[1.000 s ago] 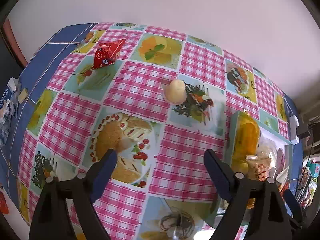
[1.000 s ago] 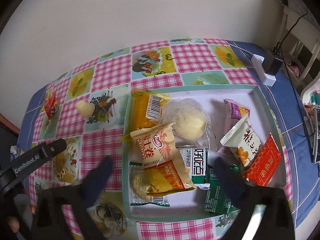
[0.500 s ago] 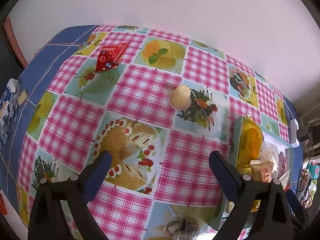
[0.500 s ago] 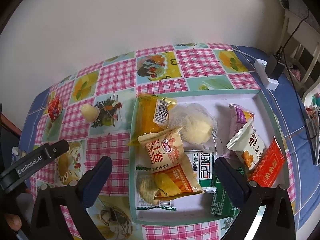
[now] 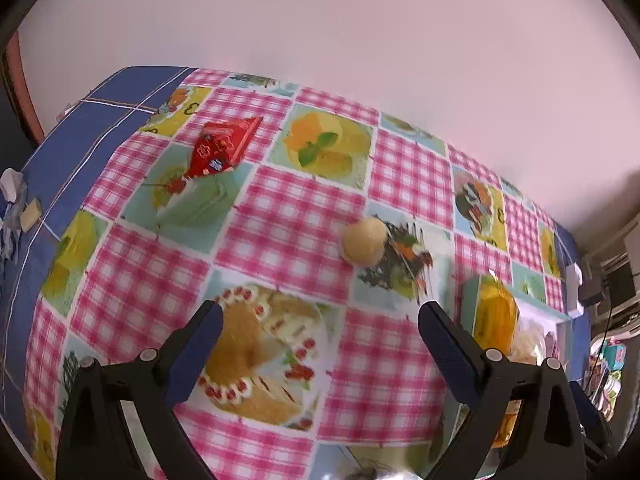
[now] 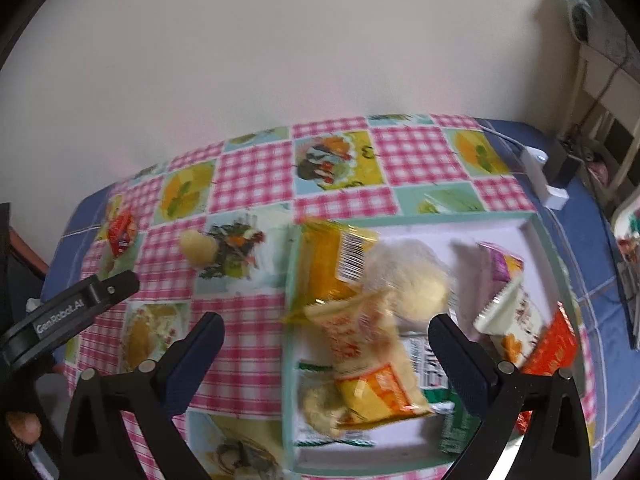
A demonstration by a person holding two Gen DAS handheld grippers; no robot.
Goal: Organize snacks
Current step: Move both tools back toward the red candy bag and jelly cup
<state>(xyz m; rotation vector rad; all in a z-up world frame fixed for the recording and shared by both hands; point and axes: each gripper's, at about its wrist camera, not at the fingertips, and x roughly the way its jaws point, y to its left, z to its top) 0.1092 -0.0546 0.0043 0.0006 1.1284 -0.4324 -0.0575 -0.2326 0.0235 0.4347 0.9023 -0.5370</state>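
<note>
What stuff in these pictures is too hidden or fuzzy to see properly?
- Right wrist view: words on the yellow snack bag are smeared by blur.
- Right wrist view: the green packet is partly behind the right gripper.
- Left wrist view: the tray is mostly covered by the left gripper.
- Left wrist view: the red packet print is too small.

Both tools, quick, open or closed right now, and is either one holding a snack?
Left tool: open, holding nothing.
Right tool: open, holding nothing.
</note>
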